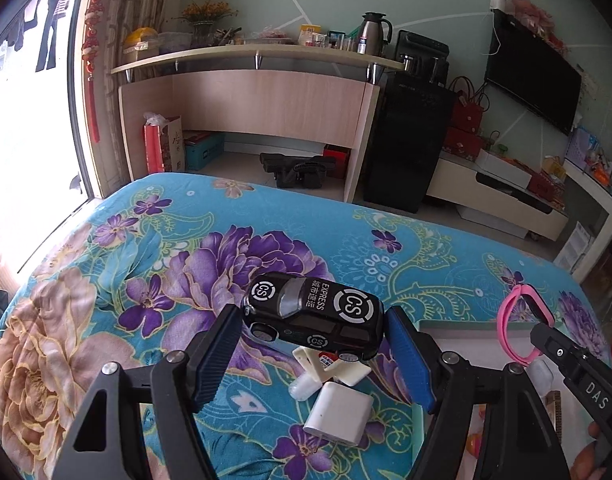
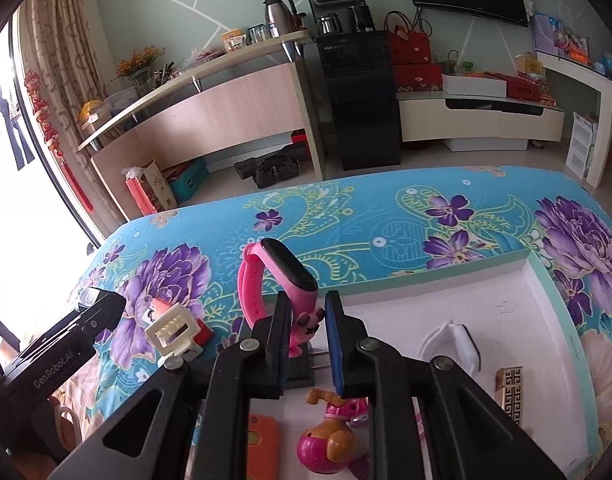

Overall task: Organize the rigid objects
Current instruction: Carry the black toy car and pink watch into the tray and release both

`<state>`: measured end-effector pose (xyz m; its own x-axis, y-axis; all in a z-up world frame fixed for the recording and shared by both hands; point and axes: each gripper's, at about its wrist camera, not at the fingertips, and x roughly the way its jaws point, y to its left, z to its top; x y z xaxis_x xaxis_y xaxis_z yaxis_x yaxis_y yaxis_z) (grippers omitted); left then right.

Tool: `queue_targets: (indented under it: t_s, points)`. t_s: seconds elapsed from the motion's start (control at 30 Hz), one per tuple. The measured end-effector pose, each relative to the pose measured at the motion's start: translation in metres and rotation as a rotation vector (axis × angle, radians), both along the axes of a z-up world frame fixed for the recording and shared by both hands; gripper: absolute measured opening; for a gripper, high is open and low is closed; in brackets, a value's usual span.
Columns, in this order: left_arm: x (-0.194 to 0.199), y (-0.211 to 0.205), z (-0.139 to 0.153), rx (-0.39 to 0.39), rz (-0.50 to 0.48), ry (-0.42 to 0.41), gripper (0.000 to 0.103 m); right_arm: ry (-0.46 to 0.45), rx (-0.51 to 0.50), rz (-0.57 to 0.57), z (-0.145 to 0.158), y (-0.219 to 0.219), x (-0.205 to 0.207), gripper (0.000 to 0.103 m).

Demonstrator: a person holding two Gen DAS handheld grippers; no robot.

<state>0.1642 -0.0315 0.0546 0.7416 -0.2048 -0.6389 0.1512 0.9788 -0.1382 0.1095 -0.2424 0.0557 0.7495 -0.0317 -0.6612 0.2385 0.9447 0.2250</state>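
Blue ribbed pads of the left gripper (image 1: 312, 350) bracket a black toy car (image 1: 314, 320) end to end; the car sits raised above the bedspread (image 1: 106, 264), so it reads as clamped between nose and tail and lifted. Below it, still on the cloth: a white charger block (image 1: 340, 418) and a cream plastic clip-like piece (image 1: 334, 364), with a small capsule just beside it.

Right gripper (image 2: 306, 332): jaws drawn close on the strap of a pink wristband (image 2: 278, 280), near a small pink charm on it. The band stands up out of the fingers, black screen uppermost.

Near, under the right gripper: a white box (image 2: 546, 280) with a pale green rim, lying on the bedspread. Inside it: a pink-and-tan toy figure (image 2: 330, 436), an orange flat piece (image 2: 262, 440), a white item with a black edge (image 2: 454, 340), and a gold-patterned block (image 2: 510, 392). A dark plug with two prongs is also there, directly under the fingers.

Judgement: step in hand is carrying both held items to the box. The wristband is already over the box's near-left part, and the car is well to its left.

To do well: lower the band into bare floor toward the far side, clear of the figure, before opening. Bring the car level, since the end-to-end grip could pivot. Keep the two grippers apart at the box's left wall.

Far: wooden counter, black dispenser, wall television.
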Motion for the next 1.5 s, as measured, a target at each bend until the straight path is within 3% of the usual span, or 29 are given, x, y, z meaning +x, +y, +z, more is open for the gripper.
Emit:
queue_targets:
  t_s: [0.4, 0.67, 0.93, 1.5]
  points:
    - [-0.025, -0.097, -0.002, 0.063, -0.225, -0.026, 0.076, 0.041, 0.049, -0.188, -0.005, -0.074, -0.031, 0.017]
    - [-0.033, -0.139, -0.014, 0.088, -0.313, -0.022, 0.076, 0.086, 0.074, -0.288, -0.014, -0.108, -0.046, 0.017]
    - [-0.030, -0.158, -0.031, 0.108, -0.332, 0.009, 0.076, 0.122, 0.088, -0.323, -0.025, -0.123, -0.051, 0.017]
    - [-0.022, -0.156, -0.043, 0.100, -0.308, 0.041, 0.077, 0.184, 0.087, -0.324, -0.043, -0.124, -0.044, 0.017]
